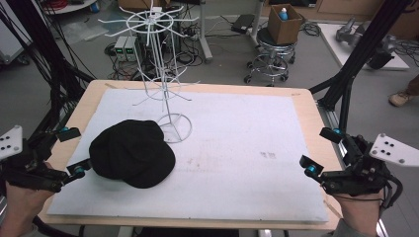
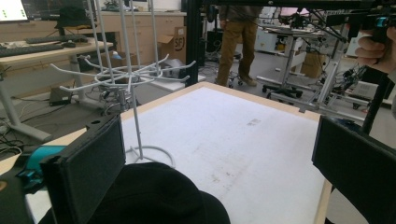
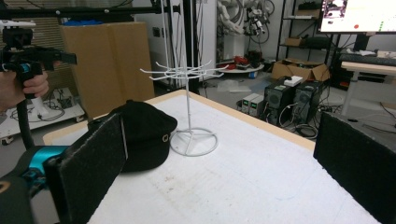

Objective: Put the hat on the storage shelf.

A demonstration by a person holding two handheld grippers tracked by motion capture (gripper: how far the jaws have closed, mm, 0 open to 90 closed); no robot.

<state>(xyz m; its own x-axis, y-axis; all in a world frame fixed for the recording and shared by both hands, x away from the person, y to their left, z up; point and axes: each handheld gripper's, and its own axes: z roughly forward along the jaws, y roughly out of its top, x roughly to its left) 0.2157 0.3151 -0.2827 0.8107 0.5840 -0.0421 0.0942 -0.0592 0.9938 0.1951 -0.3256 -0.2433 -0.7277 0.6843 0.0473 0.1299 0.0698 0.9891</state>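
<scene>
Cap (image 1: 132, 153): soft, light, easily crumpled — best pinched at its brim, lower left of frame.
Left gripper (image 1: 73, 152): spread wide, nothing held.
Right gripper (image 1: 321, 151): likewise released.

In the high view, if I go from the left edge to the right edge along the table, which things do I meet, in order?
Left gripper → black cap → white wire display rack → bare white table mat → right gripper.
</scene>
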